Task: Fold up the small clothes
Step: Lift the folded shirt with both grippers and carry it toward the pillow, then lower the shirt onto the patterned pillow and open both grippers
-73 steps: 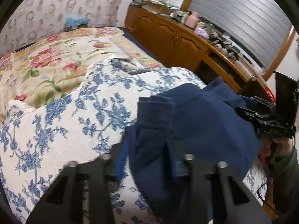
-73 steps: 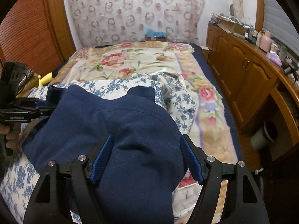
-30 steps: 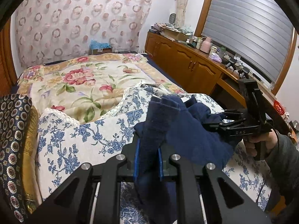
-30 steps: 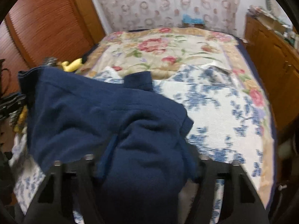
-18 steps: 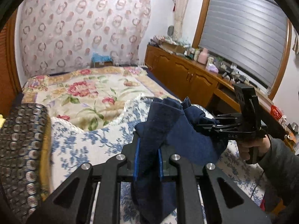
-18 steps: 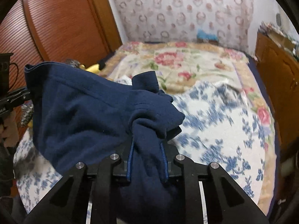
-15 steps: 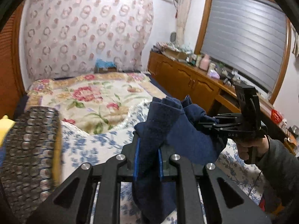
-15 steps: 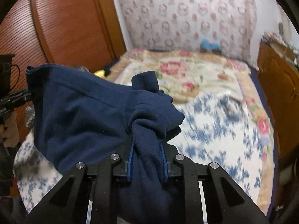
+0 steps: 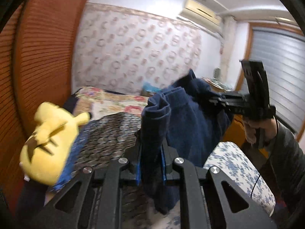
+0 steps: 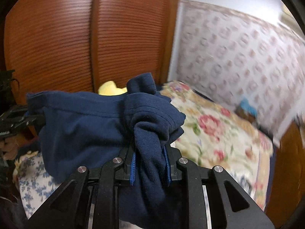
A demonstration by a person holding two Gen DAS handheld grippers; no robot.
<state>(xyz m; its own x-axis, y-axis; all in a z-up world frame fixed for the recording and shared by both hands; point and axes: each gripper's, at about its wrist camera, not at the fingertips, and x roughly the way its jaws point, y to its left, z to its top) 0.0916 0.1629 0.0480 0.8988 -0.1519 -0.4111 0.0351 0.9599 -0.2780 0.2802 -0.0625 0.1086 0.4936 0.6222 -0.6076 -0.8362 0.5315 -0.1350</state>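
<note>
- No brand or label can be read; pale lettering on the right gripper [image 9: 215, 100] is too blurred to make out.
- The navy garment [image 10: 91, 126] hangs in the air above the blue-flowered bedding [image 9: 238, 173], stretched roughly level from one gripper to the other.
- The left gripper [image 9: 150, 164] is clamped on a bunched end of it.
- The right gripper pinches the opposite end.
- A yellow plush toy [image 9: 49, 137] sits to the left.

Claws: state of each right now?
Left claw: closed on the navy garment.
Right claw: closed on the same garment, held up between the two.
</note>
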